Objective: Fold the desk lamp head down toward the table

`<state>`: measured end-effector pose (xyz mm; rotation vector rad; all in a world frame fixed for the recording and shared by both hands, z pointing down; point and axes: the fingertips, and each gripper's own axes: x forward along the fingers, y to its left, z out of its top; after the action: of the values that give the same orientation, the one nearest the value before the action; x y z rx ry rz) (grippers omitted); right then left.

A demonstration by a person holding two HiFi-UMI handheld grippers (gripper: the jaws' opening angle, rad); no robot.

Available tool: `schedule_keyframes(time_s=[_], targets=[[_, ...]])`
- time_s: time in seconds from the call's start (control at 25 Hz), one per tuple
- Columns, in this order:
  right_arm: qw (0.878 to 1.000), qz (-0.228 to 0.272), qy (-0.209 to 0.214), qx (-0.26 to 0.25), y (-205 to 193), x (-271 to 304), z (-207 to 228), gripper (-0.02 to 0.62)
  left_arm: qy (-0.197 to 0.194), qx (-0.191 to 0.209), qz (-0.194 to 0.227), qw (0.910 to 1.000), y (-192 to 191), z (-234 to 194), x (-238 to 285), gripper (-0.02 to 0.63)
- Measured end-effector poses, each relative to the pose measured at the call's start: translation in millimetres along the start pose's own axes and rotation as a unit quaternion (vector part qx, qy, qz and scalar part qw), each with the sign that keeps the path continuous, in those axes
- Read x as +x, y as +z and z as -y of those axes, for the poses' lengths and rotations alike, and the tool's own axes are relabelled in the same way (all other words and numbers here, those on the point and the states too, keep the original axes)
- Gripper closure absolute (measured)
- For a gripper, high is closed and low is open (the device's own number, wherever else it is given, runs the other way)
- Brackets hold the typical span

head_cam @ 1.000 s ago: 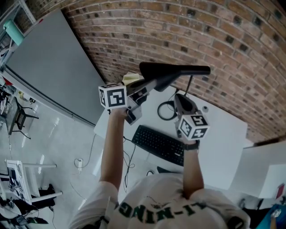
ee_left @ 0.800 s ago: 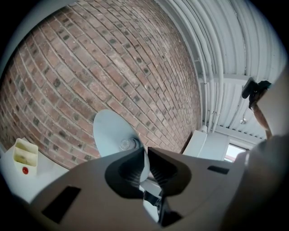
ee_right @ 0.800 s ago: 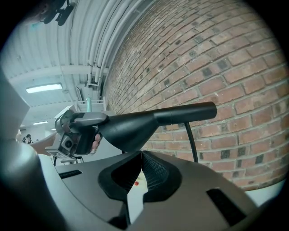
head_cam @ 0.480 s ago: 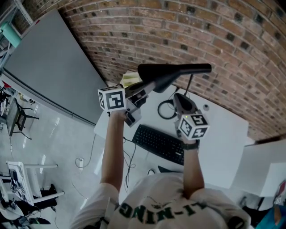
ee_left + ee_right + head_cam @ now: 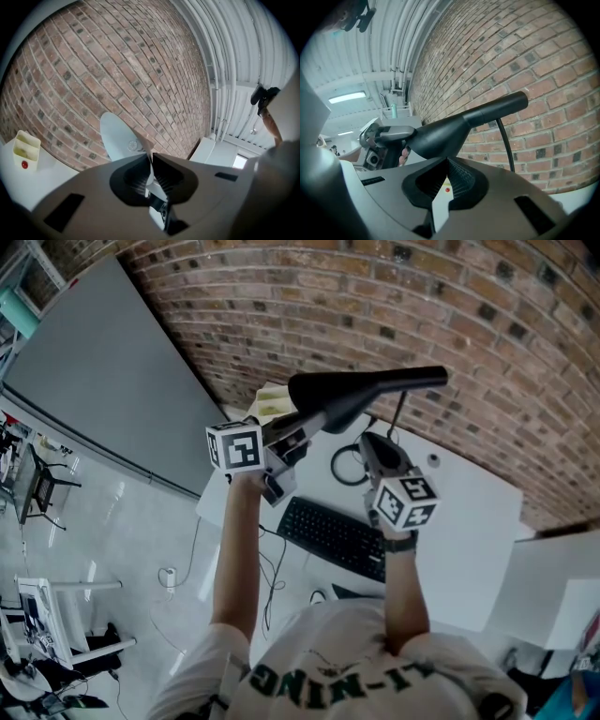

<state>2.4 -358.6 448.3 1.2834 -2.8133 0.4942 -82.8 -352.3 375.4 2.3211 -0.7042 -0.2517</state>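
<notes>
The left gripper (image 5: 302, 424) has its fingers pinched on the wide end of the lamp head (image 5: 349, 393), raised level above the table (image 5: 469, 531) (near the brick wall (image 5: 469, 315)). The right gripper (image 5: 373, 444) has its fingers together, empty.

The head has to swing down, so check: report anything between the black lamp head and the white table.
The right tool, jaws shut and empty, sits just under the black lamp head; a black ring lies on the white table beneath. The left tool grips the head's wide end.
</notes>
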Motion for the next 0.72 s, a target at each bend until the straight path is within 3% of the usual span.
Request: schedule_keyframes(time_s=[0.72], targets=[[1.000,-0.006,0.000,0.010,-12,2,7,0.592,-0.006,-0.054,-0.004,0.9985,-30,-21,4,0.589]])
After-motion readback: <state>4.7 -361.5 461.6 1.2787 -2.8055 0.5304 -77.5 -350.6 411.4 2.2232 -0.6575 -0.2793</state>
